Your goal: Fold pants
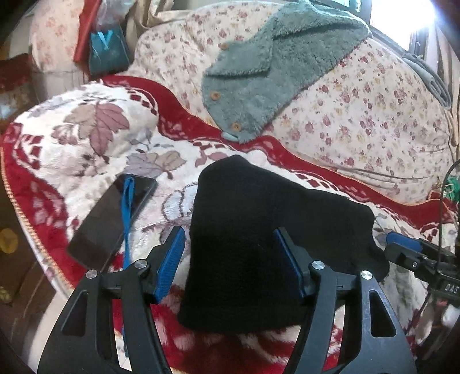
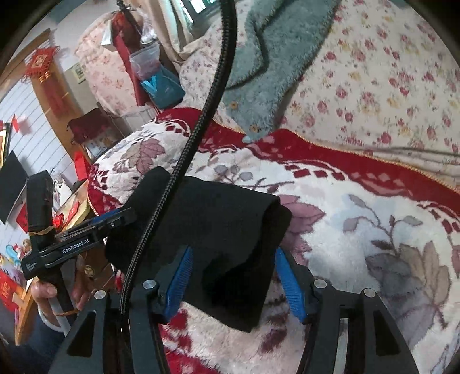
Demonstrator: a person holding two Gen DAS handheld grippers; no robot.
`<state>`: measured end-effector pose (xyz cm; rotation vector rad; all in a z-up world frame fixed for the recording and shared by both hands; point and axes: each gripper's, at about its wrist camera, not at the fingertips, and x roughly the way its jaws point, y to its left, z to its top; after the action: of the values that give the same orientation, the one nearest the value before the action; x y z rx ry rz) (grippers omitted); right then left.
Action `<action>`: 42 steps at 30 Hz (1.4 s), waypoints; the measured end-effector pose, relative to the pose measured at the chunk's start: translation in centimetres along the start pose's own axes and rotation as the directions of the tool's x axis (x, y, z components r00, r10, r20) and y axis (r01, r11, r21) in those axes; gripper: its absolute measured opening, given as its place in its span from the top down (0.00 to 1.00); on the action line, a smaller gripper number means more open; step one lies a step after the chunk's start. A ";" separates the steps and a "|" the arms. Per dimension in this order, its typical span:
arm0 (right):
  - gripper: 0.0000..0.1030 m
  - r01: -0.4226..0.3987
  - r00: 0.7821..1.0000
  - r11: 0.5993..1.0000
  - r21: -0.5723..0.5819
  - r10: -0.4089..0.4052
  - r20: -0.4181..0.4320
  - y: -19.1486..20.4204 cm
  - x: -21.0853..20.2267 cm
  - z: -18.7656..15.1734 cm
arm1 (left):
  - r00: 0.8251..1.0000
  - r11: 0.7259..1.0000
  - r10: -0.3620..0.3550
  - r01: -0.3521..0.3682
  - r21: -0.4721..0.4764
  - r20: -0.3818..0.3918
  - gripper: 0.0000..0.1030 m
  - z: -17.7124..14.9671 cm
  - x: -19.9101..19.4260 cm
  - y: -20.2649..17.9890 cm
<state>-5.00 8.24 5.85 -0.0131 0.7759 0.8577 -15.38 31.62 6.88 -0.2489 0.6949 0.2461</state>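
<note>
Left wrist view: we straddle the folded black pants (image 1: pixel 258 230) with our left gripper (image 1: pixel 230 259), fingers wide apart, holding nothing; our right gripper (image 2: pixel 233 276) straddles their other end likewise, both equally near.

One black pants (image 1: pixel 258 230), one phone (image 1: pixel 115 213), one teal fleece garment (image 1: pixel 273 63), two grippers.

Daylight glare blows out the window (image 1: pixel 402 20); fisheye edges curve and darken, with slight blur.
</note>
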 end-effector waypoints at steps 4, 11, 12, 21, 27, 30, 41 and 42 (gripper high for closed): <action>0.44 -0.017 0.999 1.000 -0.006 0.018 0.049 1.2 -1.2 -0.1 | 0.998 0.999 0.052 -0.052 0.002 0.041 0.38 -0.6 -1.5 -1.3; 0.44 0.016 0.997 0.998 -0.068 -0.011 0.072 3.1 -2.0 -1.2 | 0.995 0.998 0.061 -0.060 -0.018 0.084 0.38 -1.4 -3.2 -2.6; 0.44 0.010 0.997 0.997 -0.070 -0.004 0.072 3.2 -2.0 -1.4 | 0.995 0.998 0.060 -0.059 -0.019 0.085 0.38 -1.5 -3.3 -2.7; 0.44 -0.007 0.998 0.997 -0.080 0.012 0.061 3.9 -1.3 -1.8 | 0.993 0.997 0.074 -0.074 -0.009 0.094 0.38 -1.7 -3.9 -3.3; 0.44 -0.012 0.999 0.996 -0.084 0.016 0.043 4.2 -0.6 -1.9 | 0.992 0.997 0.080 -0.080 -0.006 0.095 0.38 -1.8 -4.1 -3.5; 0.43 -0.008 0.999 0.996 -0.085 0.012 0.044 4.2 -0.5 -2.0 | 0.992 0.997 0.082 -0.081 -0.011 0.094 0.38 -2.0 -4.1 -3.4; 0.43 -0.015 0.999 0.996 -0.084 0.017 0.029 4.3 -0.1 -2.0 | 0.994 0.997 0.082 -0.083 0.004 0.078 0.38 -1.9 -3.5 -3.0; 0.43 -0.016 0.999 0.996 -0.084 0.018 0.027 4.3 0.0 -2.0 | 0.994 0.997 0.082 -0.083 0.005 0.076 0.38 -1.8 -3.2 -2.9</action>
<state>-9.19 10.53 5.60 -0.0691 0.7144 0.9043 -17.94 27.89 8.09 -0.2023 0.6319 0.3298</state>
